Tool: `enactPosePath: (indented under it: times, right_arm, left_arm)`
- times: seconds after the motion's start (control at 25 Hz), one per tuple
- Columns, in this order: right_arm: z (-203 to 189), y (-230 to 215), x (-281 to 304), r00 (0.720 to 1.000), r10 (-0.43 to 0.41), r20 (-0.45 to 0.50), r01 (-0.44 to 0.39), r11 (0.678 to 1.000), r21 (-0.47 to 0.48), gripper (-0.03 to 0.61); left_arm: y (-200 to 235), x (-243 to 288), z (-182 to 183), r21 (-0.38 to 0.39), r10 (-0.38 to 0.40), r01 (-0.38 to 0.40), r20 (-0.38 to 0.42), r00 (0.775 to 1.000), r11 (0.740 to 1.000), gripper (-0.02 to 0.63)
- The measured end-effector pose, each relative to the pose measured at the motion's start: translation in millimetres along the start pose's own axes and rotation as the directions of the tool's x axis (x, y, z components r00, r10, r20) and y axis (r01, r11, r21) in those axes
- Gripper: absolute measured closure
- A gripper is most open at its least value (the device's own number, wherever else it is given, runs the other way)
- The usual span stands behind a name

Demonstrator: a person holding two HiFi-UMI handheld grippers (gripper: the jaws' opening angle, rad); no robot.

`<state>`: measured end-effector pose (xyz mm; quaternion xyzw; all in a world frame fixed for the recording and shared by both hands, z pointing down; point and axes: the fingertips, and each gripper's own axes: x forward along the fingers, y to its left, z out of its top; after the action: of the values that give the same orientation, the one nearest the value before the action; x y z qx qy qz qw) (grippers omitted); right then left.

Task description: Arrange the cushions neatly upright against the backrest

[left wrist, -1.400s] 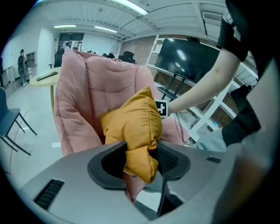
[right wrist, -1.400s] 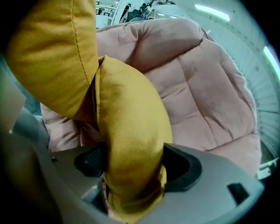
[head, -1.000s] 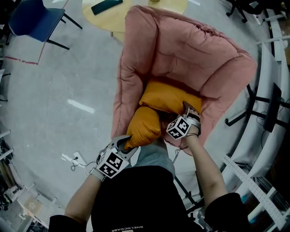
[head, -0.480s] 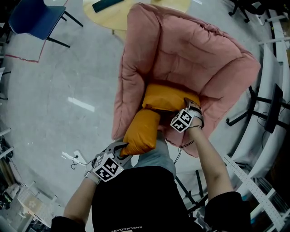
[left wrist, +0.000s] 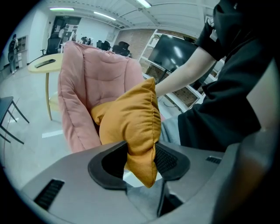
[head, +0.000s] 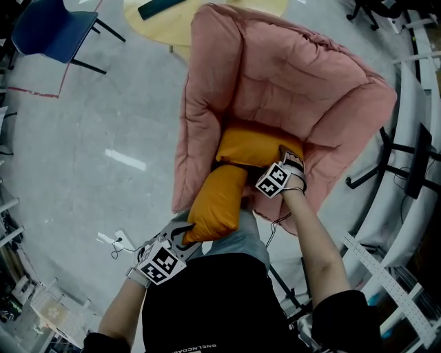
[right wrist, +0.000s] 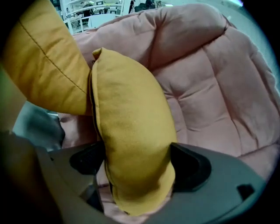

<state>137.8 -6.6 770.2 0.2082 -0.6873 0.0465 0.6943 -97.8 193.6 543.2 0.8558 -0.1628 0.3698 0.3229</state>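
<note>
A pink padded chair [head: 289,76] holds two orange cushions. The near cushion [head: 217,203] hangs out over the seat's front edge. My left gripper [head: 182,234] is shut on its lower corner, and the fabric is pinched between the pads [left wrist: 168,159] in the left gripper view. The far cushion [head: 258,146] lies across the seat below the backrest. My right gripper [head: 286,162] points down over its right end. Its jaws have just been opening, and the far cushion [right wrist: 131,131] still fills the gap and touches both pads. The near cushion [right wrist: 43,65] shows at that view's upper left.
A round yellow table [head: 179,21] with a dark flat object [head: 160,7] stands behind the chair, and a blue chair [head: 55,31] at the far left. White railings and a black stand [head: 406,138] crowd the right. A cable [head: 114,241] lies on the grey floor.
My left gripper has drawn back toward the lower left, and its cushion now stretches out lengthwise. The right gripper has sunk a little onto the far cushion, with its jaws wider.
</note>
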Motion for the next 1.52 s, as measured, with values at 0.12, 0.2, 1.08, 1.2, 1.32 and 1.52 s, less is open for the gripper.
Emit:
enactPosePath:
  times: [0.12,0.2,1.08,1.2,1.32,1.52]
  right_arm:
    - [-8,6,-22,0.999,0.009,0.034,-0.01,1.0,0.01,0.117]
    - [-13,7,-37,0.999,0.008,0.054,-0.01,0.999,0.034,0.117]
    - [-9,58,-28,0.994,0.085,0.074,-0.103,0.952,0.289,0.118]
    - [0,69,-64,0.978,0.11,0.176,-0.156,0.948,0.276,0.118]
    - [22,91,-96,0.939,0.15,0.311,-0.241,0.929,0.281,0.118]
    - [50,135,-105,0.904,0.183,0.387,-0.299,0.917,0.263,0.118]
  left_arm:
    - [-6,-10,-6,0.009,-0.008,0.008,-0.007,1.0,1.0,0.436]
    - [-10,-14,-10,0.009,-0.017,0.017,-0.004,1.0,1.0,0.436]
    - [-6,-7,-51,0.032,-0.033,0.034,-0.023,0.999,0.999,0.422]
    - [6,-11,-50,0.036,-0.046,0.046,-0.003,0.999,0.998,0.416]
    - [17,-15,-51,0.058,-0.051,0.052,-0.005,0.999,0.997,0.411]
    - [27,-21,-52,0.1,-0.056,0.057,-0.016,0.998,0.993,0.408]
